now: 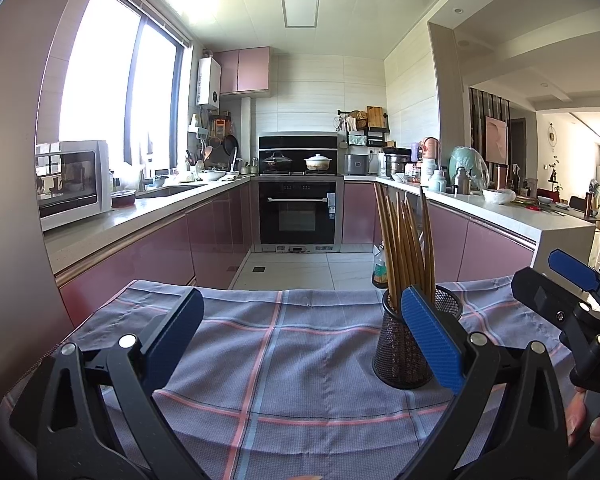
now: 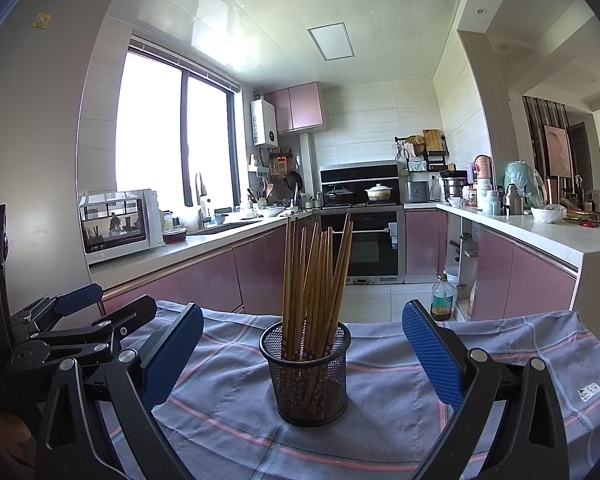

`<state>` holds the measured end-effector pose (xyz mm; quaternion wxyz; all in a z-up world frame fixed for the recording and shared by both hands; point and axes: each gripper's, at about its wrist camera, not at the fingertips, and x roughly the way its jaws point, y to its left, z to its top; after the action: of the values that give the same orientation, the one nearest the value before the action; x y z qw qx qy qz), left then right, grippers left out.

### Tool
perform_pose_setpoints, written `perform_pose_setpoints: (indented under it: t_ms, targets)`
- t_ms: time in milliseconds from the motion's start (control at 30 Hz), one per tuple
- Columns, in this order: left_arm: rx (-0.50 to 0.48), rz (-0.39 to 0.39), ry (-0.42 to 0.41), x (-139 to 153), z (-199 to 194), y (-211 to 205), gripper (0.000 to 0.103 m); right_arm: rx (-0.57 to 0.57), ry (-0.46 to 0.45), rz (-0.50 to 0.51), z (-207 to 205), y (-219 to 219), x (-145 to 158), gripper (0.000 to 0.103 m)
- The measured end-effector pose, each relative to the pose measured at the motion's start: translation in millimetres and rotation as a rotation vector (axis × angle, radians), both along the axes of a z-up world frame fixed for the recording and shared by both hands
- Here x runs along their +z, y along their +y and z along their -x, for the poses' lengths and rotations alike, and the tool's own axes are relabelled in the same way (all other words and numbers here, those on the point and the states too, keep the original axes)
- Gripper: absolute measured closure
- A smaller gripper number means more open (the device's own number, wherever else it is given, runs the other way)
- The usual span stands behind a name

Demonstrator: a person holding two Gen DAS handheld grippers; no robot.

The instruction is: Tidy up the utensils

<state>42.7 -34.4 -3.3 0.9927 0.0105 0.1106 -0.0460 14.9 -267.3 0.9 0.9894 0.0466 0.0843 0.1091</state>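
A black mesh cup (image 2: 305, 376) stands upright on a grey plaid cloth (image 2: 240, 432) and holds several brown wooden chopsticks (image 2: 312, 280). My right gripper (image 2: 302, 354) is open and empty, its blue pads on either side of the cup, a little short of it. My left gripper (image 1: 300, 344) is open and empty over the cloth (image 1: 284, 380). In the left wrist view the cup (image 1: 404, 344) and chopsticks (image 1: 408, 248) sit partly behind the right finger (image 1: 432, 340). The right gripper (image 1: 572, 280) shows at that view's right edge.
The cloth-covered table ends at a far edge (image 2: 372, 322), with tiled floor beyond. A bottle (image 2: 442, 296) stands on the floor. Pink cabinets, counters, a white microwave (image 2: 118, 224) and an oven (image 2: 364, 240) ring the kitchen. The left gripper (image 2: 68, 320) shows at the left.
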Motion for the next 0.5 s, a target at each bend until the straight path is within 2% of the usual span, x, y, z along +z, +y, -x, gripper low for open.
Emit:
perform_pose_setpoints:
  t_ms: [500]
  targets:
    - [0.004, -0.003, -0.001, -0.4, -0.1, -0.2, 0.006, -0.001, 0.001, -0.001, 0.6, 0.1, -0.4, 0.007]
